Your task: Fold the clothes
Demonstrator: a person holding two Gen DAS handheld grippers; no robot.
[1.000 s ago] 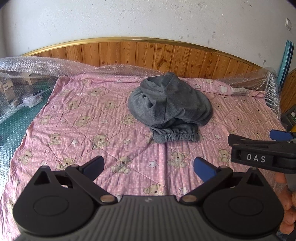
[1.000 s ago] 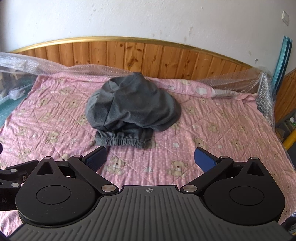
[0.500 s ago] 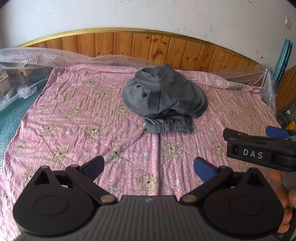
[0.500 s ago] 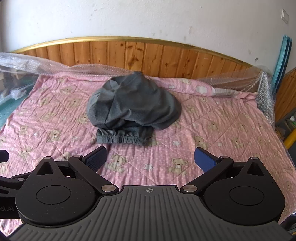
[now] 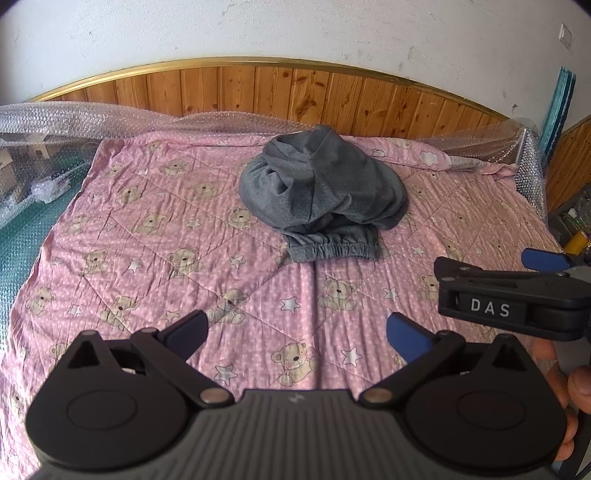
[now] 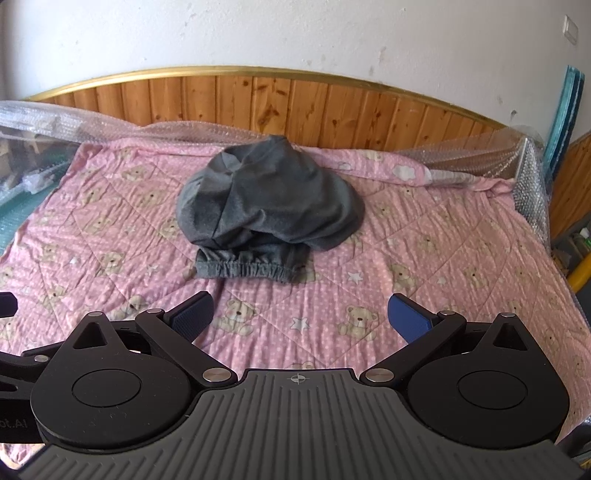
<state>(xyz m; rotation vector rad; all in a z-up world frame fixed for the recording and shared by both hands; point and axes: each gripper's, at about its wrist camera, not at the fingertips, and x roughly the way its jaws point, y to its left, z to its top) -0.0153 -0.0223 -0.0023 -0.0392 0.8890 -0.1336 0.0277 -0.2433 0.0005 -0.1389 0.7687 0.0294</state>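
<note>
Two pairs of tongs hang over the near part of the bed, and neither one grips anything: our left tongs (image 5: 295,330) have their blue pads spread wide apart, and our right tongs (image 6: 299,314) are spread just as wide. We judge they are held open and low because the fold has not begun, and both must first reach the garment.

In the left wrist view the right tool shows at the right edge of the frame, with fingers (image 5: 576,384) of the hand wrapped around it at the lower right.

We see the grey sweatpants (image 5: 321,192) bunched in a rounded heap at the upper centre of both frames, well apart from either tool. An elastic band (image 6: 243,269) pokes out at the heap's lower edge, facing us; we cannot tell whether it is the waist or a cuff. It looks to us the easiest place to take hold for spreading the cloth flat.

Beneath it lies a pink quilt (image 5: 155,251) printed with bears and stars, lightly wrinkled. Bubble wrap (image 5: 74,118) runs along the upper left and upper right. A wooden headboard (image 6: 332,107) with a gold rim curves across the top, under a scuffed white wall (image 6: 258,33).
</note>
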